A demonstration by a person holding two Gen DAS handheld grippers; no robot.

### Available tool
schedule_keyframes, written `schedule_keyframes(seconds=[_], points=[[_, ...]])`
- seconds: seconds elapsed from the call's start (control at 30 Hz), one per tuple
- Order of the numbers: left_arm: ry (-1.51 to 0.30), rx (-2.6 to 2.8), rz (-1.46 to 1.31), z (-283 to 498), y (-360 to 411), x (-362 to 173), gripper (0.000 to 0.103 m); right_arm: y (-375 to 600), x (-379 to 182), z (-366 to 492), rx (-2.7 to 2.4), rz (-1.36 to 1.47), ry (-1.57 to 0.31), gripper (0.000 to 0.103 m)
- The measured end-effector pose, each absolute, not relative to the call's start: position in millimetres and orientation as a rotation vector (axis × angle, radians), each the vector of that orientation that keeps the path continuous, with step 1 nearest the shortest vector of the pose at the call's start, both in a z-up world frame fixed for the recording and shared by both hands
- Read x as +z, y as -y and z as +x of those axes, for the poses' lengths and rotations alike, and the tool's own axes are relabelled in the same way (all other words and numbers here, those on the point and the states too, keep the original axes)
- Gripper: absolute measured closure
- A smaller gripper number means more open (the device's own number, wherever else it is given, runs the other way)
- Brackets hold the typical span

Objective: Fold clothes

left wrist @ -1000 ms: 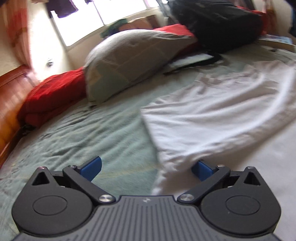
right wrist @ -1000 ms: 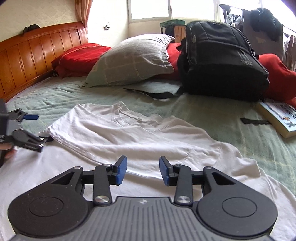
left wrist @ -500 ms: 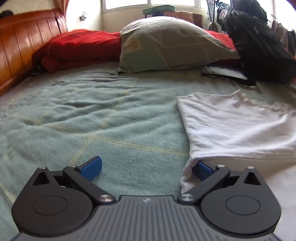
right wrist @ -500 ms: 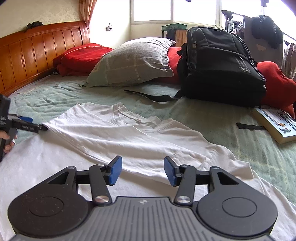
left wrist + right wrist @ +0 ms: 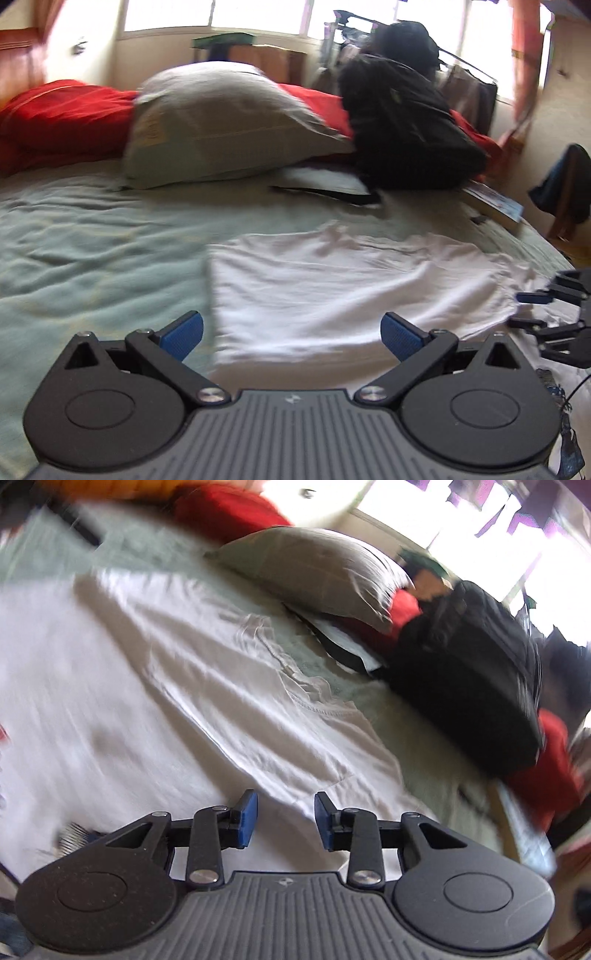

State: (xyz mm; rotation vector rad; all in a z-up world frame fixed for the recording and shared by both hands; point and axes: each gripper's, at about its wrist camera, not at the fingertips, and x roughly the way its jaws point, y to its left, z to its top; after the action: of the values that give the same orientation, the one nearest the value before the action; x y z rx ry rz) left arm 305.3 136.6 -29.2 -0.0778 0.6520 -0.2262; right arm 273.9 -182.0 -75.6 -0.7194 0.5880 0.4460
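Left gripper [image 5: 291,334] hangs over a bed with its blue-padded jaws spread wide and nothing between them. Just ahead of it lies a white T-shirt [image 5: 351,280], spread on a pale green bedspread [image 5: 92,251]. The shirt's straight left edge runs forward from near the gripper's left fingertip, so most of the white cloth sits in front of and to the right of the jaws, without touching them.

Further right, at the shirt's far right edge, the right gripper [image 5: 524,308] shows side-on, its two blue-tipped fingers one above the other at the cloth's edge. In its own view, which is tilted and blurred, the right gripper [image 5: 284,821] has been closing its jaws, yet a clear gap stands between the blue pads. White fabric lies beneath and beyond that gap; no cloth is pinched there, as far as the blur allows. The shirt's ribbed neckline [image 5: 306,698] sits ahead of these jaws, toward the head of the bed.

Behind the shirt rest a grey pillow [image 5: 221,125], red bedding [image 5: 62,114] to its left, and a black backpack [image 5: 406,129] to its right. A book [image 5: 495,203] lies at the bed's right edge, beside the backpack.
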Motion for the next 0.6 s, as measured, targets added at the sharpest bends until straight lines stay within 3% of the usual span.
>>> schedule_keyframes(seconds=[0.03,0.3,0.47,0.6], points=[[-0.657,-0.238,-0.075,309,-130,-33,0.001,180,-77,275,0.452,-0.741,-0.592,0.082],[-0.693,-0.263,-0.034,304,-115,-49,0.001,188,-37,278,0.598,-0.670,-0.629,0.082],[-0.700,-0.317,0.003,287,-110,-42,0.001,160,0,331,0.719,-0.493,-0.579,0.082],[-0.720,-0.339,0.024,269,-113,-43,0.001,113,-8,383,0.821,-0.477,-0.603,0.082]])
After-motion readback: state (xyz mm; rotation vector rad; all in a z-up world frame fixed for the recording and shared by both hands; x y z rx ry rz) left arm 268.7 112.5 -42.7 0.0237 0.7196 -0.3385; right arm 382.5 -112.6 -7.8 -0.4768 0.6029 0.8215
